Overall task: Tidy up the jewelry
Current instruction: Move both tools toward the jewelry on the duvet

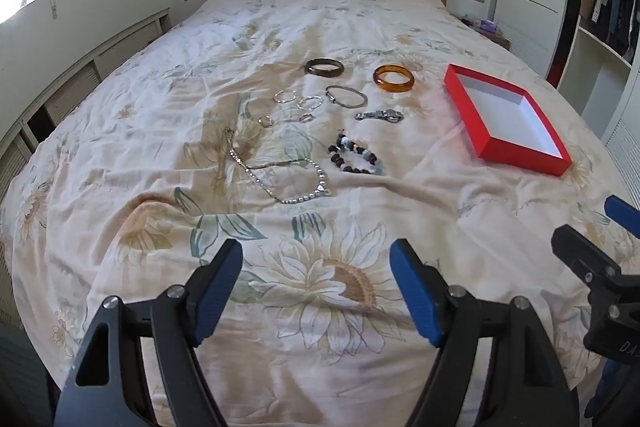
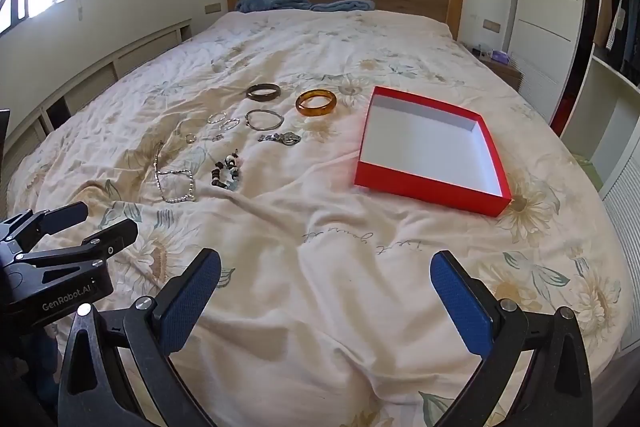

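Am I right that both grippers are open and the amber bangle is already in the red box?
Not quite: the amber bangle lies on the bedspread, left of the empty red box, as the right wrist view shows. Both grippers, left and right, are open.

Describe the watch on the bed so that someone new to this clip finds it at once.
Start at the red box on the floral bedspread. Just left of it lies the jewelry; the watch sits below the amber bangle. Among mostly rings and hoops, it is a stretched-out metal band with a round face.
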### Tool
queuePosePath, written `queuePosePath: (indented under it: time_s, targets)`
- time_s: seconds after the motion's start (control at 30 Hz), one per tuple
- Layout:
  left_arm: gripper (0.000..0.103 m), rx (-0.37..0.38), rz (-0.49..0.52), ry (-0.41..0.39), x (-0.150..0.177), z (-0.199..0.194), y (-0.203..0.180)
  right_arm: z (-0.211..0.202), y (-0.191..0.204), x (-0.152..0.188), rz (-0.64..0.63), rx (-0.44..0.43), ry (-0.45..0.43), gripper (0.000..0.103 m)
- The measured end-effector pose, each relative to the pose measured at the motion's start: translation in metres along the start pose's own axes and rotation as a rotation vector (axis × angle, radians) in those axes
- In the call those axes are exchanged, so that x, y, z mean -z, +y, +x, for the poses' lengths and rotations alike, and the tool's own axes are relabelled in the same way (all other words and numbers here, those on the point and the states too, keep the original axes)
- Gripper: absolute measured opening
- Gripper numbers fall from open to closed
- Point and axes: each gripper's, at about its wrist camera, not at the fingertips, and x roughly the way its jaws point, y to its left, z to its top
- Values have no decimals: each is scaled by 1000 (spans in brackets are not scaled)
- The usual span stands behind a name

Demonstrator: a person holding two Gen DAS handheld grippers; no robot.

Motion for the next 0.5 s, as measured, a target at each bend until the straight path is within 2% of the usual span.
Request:
queuePosePath:
  time_s: [0.27,0.5]
  targets:
    - [75,16,-27,60,-5,10,14,11,0,1,11,-44,23,103]
    - [75,16,-86,78,-9,21,33,24,5,-2,-4,-75,42,103]
